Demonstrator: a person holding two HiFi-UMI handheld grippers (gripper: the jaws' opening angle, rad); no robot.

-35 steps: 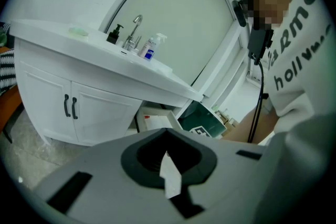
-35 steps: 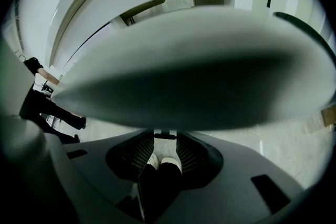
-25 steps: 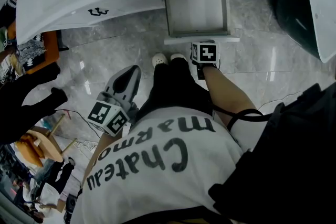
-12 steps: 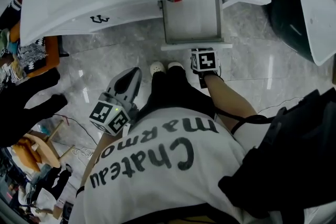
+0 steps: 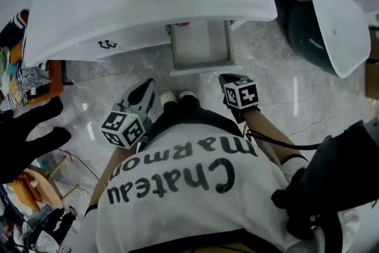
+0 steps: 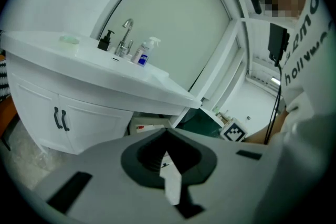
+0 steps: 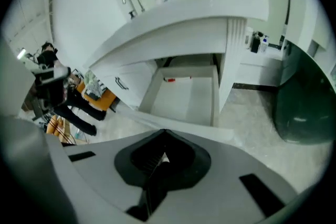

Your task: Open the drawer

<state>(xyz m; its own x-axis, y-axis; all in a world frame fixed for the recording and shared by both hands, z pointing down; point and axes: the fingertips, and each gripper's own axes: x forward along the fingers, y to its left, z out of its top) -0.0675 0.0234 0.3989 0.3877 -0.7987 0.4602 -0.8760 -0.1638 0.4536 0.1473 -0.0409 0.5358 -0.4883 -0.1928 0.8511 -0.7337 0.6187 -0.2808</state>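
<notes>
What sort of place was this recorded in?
Probably a bathroom or bathroom showroom: a white vanity, a faucet with soap pump and spray bottle beside it, and a marble-look floor.

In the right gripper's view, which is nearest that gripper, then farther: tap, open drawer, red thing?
1. Open drawer, just ahead.
2. Red thing, at the drawer's back.
3. Tap, up on the sink top.

The person's white T-shirt (image 5: 177,210) carries black hand-lettered print, upside down in the head view: "Chateau" with "marmo…", whose end runs out of sight. The left gripper view catches "hollywo…" on the same shirt. A red label (image 7: 169,79) inside the drawer (image 7: 184,99) is too small to read.
</notes>
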